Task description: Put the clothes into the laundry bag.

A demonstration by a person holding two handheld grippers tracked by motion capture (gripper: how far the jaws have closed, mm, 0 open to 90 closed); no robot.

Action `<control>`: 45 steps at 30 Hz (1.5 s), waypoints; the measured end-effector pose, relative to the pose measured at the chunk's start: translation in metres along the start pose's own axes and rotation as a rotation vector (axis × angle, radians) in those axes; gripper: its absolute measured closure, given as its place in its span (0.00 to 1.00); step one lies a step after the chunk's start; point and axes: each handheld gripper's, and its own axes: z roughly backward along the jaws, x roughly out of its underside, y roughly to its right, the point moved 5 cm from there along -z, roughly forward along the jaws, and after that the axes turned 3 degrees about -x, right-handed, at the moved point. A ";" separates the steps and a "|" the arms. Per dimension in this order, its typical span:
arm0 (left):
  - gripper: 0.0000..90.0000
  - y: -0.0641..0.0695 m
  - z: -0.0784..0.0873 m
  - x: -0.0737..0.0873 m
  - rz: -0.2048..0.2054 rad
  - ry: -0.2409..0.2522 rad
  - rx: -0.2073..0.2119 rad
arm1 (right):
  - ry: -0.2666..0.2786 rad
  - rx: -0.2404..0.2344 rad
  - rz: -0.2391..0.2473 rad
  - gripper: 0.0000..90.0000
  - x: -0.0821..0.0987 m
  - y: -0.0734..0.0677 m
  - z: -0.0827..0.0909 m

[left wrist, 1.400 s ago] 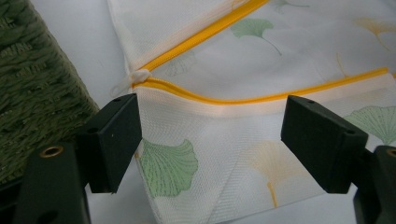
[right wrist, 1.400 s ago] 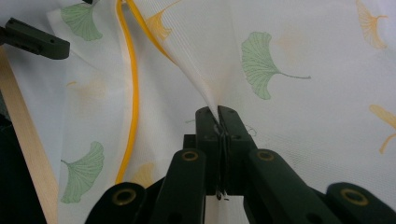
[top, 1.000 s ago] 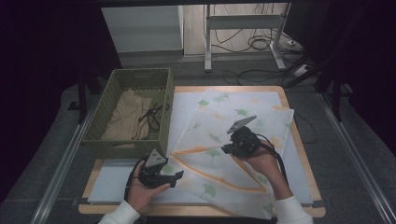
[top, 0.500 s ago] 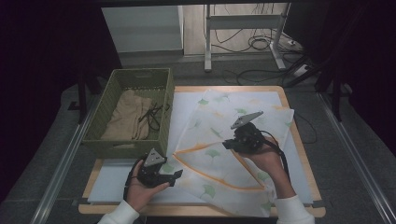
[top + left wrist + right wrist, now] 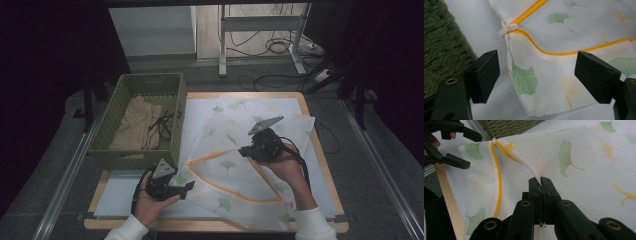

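The white mesh zip bag printed with green and yellow ginkgo leaves [image 5: 235, 160] is lying spread on the bench [image 5: 320, 165], just beside the green woven basket [image 5: 145, 117]. The right claw [image 5: 541, 185] is pinching a fold of the bag's mesh, tenting it upward. The left claw [image 5: 536, 75] is hovering with its jaws apart, straddling the bag's near corner. The white zipper pull [image 5: 503, 31] is sitting just beyond those jaws, the orange zipper [image 5: 564, 52] running away from it, so the left claw is probably the nearer one for grabbing that end.
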 end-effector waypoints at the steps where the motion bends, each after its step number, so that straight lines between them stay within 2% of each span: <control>1: 0.22 0.000 0.000 0.000 0.000 0.000 0.000 | 0.002 -0.001 0.000 0.97 0.000 0.000 0.000; 12: 0.23 0.004 0.005 0.001 0.015 0.010 0.003 | -0.001 -0.008 -0.003 0.97 0.002 0.001 0.001; 15: 0.23 0.006 0.008 0.000 -0.002 0.008 -0.002 | -0.003 -0.006 -0.010 0.97 0.005 0.005 0.000; 18: 0.23 0.009 0.014 -0.003 -0.005 0.017 0.013 | -0.001 -0.004 -0.016 0.97 0.007 0.006 0.000; 23: 0.23 0.009 0.021 -0.009 -0.019 -0.004 0.016 | -0.009 -0.010 -0.016 0.97 0.009 0.005 -0.002; 28: 0.23 0.010 0.029 -0.019 -0.041 0.014 0.020 | -0.017 -0.008 -0.013 0.97 0.010 0.003 -0.004; 35: 0.24 0.008 0.044 -0.035 -0.042 0.048 0.032 | -0.013 -0.005 -0.017 0.97 0.010 0.003 -0.004; 39: 0.25 0.007 0.052 -0.041 -0.050 0.063 0.025 | -0.018 -0.007 -0.012 0.97 0.010 0.003 -0.005; 41: 0.25 0.005 0.056 -0.042 -0.046 0.065 0.026 | -0.018 -0.007 -0.014 0.97 0.010 0.003 -0.006; 45: 0.26 -0.006 0.063 -0.046 -0.021 0.066 0.000 | -0.019 -0.009 -0.011 0.97 0.009 0.002 -0.006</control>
